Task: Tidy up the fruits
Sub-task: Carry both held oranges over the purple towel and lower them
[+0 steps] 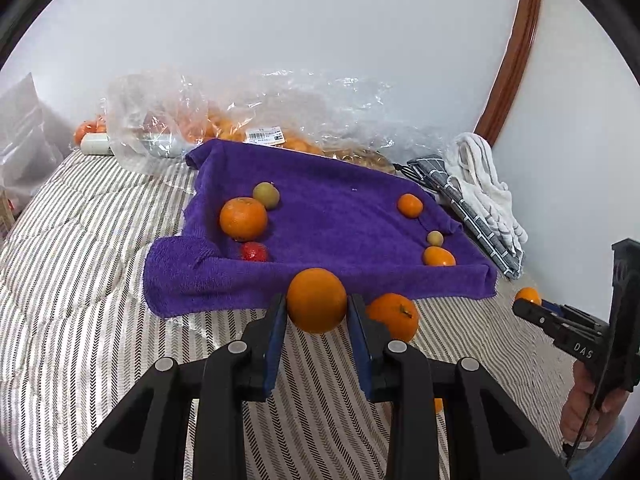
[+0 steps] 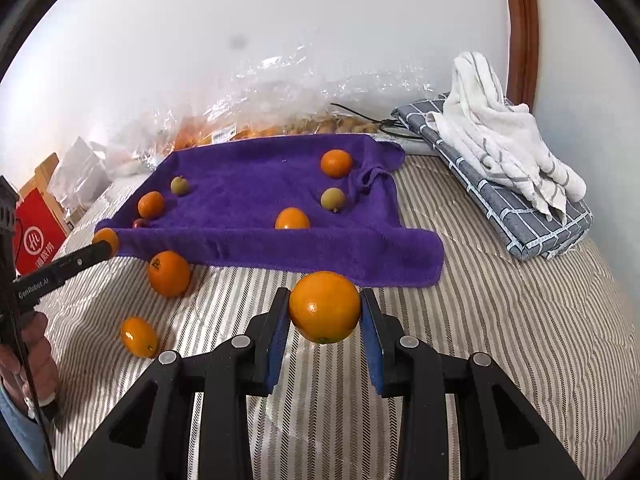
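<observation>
My left gripper [image 1: 317,307] is shut on an orange [image 1: 316,300], held just before the near edge of the purple towel [image 1: 328,216]. My right gripper [image 2: 325,312] is shut on another orange [image 2: 324,307], a little above the striped bedding before the towel [image 2: 256,196]. On the towel lie several oranges, two greenish fruits [image 1: 266,195] [image 2: 333,199] and a red fruit [image 1: 253,252]. Loose oranges lie on the bedding: one beside my left gripper [image 1: 394,316], also in the right wrist view [image 2: 169,273], and a smaller one [image 2: 139,336]. The left gripper shows at the left of the right wrist view [image 2: 105,245].
A clear plastic bag of oranges [image 1: 224,120] lies behind the towel against the wall. Folded grey and white cloths [image 2: 508,160] lie at the right. A red box [image 2: 36,236] stands at the left. Striped bedding [image 2: 500,340] covers the surface.
</observation>
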### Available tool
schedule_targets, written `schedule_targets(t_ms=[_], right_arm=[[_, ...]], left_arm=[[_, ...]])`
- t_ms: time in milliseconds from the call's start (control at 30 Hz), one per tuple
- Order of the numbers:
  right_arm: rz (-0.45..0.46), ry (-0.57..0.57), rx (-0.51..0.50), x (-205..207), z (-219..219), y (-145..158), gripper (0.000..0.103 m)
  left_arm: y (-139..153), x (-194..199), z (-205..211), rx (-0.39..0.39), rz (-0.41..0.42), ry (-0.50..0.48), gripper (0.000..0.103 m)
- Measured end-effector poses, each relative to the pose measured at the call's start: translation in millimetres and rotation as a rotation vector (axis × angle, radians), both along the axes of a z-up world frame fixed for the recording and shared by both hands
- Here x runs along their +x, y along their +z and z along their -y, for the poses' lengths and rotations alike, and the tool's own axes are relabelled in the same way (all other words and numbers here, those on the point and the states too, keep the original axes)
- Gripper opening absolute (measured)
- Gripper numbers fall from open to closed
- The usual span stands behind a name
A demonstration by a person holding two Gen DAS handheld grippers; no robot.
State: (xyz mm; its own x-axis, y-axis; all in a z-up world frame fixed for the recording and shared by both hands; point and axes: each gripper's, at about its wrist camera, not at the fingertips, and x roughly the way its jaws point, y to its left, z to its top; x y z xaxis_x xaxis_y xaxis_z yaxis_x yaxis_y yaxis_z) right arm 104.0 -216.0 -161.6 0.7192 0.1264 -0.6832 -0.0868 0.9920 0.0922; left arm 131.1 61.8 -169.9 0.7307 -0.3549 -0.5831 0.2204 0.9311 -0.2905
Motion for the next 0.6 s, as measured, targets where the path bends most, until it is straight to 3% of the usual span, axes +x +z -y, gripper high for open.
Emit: schedule_targets(t_ms=[267,600], right_arm=[[0.006,-0.002,0.020,2,-2,7,0.034],[0.053,0.009,-0.026,17,-3,31,0.034]], left_arm=[[0,2,-2,0.016,-0.002,0.031,0.029],[36,10,-17,-0.013,0.039,0.059,0.029]])
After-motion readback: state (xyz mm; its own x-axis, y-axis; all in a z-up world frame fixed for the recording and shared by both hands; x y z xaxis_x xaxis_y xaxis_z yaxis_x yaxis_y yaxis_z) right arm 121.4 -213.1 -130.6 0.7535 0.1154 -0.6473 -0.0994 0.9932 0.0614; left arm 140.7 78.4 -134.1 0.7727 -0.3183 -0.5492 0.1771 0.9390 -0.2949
